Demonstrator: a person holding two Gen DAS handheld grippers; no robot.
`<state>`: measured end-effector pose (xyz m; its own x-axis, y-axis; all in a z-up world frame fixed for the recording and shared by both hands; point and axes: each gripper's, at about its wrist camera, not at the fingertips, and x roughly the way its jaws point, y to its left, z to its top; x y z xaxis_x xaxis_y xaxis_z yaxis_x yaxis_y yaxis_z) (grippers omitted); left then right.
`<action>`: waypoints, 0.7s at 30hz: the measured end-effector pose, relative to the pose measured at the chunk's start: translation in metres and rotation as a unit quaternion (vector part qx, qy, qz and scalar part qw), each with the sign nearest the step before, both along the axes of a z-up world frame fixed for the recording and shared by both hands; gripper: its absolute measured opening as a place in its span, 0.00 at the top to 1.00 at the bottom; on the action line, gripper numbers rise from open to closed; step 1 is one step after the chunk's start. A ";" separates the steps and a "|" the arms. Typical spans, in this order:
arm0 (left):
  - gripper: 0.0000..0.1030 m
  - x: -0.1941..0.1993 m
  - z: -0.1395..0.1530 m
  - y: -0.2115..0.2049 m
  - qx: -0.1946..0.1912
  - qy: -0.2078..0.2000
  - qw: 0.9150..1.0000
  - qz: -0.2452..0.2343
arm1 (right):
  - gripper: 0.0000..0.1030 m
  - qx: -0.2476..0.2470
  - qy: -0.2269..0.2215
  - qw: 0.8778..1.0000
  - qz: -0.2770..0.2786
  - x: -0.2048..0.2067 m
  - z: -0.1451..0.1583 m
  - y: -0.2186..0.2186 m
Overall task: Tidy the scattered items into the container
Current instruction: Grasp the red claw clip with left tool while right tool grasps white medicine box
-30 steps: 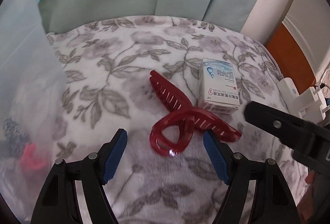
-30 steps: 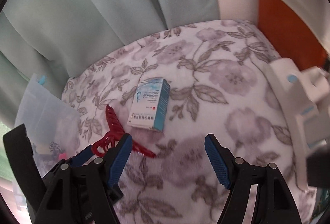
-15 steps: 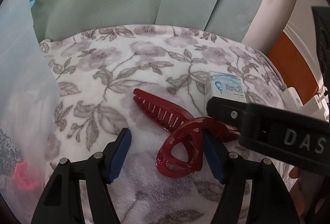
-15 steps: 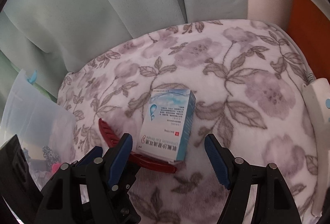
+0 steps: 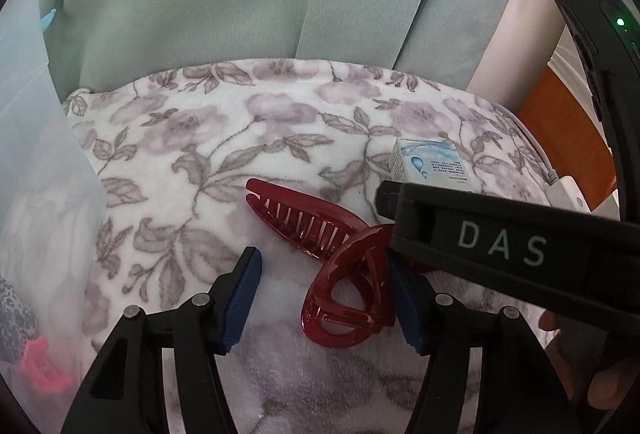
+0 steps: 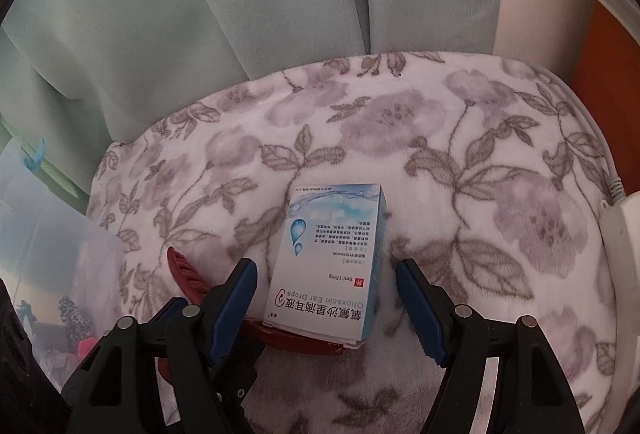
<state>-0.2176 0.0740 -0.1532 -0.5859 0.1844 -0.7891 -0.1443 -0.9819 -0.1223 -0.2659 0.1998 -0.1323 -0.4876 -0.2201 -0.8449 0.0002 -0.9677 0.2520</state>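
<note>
A dark red hair claw clip point(image 5: 332, 254) lies on the floral blanket point(image 5: 224, 138). My left gripper point(image 5: 324, 298) is open, with the clip's looped handle end between its blue pads. A white and blue ear drops box point(image 6: 332, 258) lies on the blanket with its near end resting on the clip point(image 6: 188, 272). My right gripper point(image 6: 326, 304) is open, one pad on each side of the box's near end. In the left wrist view the right gripper's black body point(image 5: 500, 246) hides most of the box point(image 5: 432, 164). A clear plastic container point(image 5: 36, 218) stands at the left.
Pale green curtains point(image 6: 240, 14) hang behind the blanket. Inside the container lie a pink item point(image 5: 42, 364) and a leopard-print item point(image 6: 76, 318). A white power strip point(image 6: 624, 246) with its cable sits at the blanket's right edge. An orange wall point(image 5: 568, 134) shows at the right.
Both grippers have moved forward. The clip's handle now sits between the left pads, and the box now sits between the right pads. The right gripper's body has come across the left wrist view.
</note>
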 end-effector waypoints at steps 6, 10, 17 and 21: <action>0.44 0.000 0.002 0.000 0.003 -0.002 1.000 0.002 | 0.49 0.002 -0.004 1.000 -0.010 0.001 0.000 0.011; 0.57 0.002 0.004 -0.001 0.002 -0.005 1.000 0.003 | 0.49 -0.008 -0.008 1.000 -0.020 0.007 0.003 0.021; 0.62 0.010 0.008 -0.004 -0.005 -0.016 1.000 0.013 | 0.49 -0.013 -0.022 0.999 -0.040 0.030 0.002 0.039; 0.62 0.019 0.011 -0.005 -0.005 -0.028 0.999 0.016 | 0.49 -0.014 -0.030 0.998 -0.049 0.050 0.003 0.048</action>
<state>-0.1987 0.0686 -0.1425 -0.5465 0.1577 -0.8225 -0.1065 -0.9872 -0.1185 -0.2154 0.2477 -0.1291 -0.4561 -0.1974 -0.8678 -0.1100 -0.9551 0.2751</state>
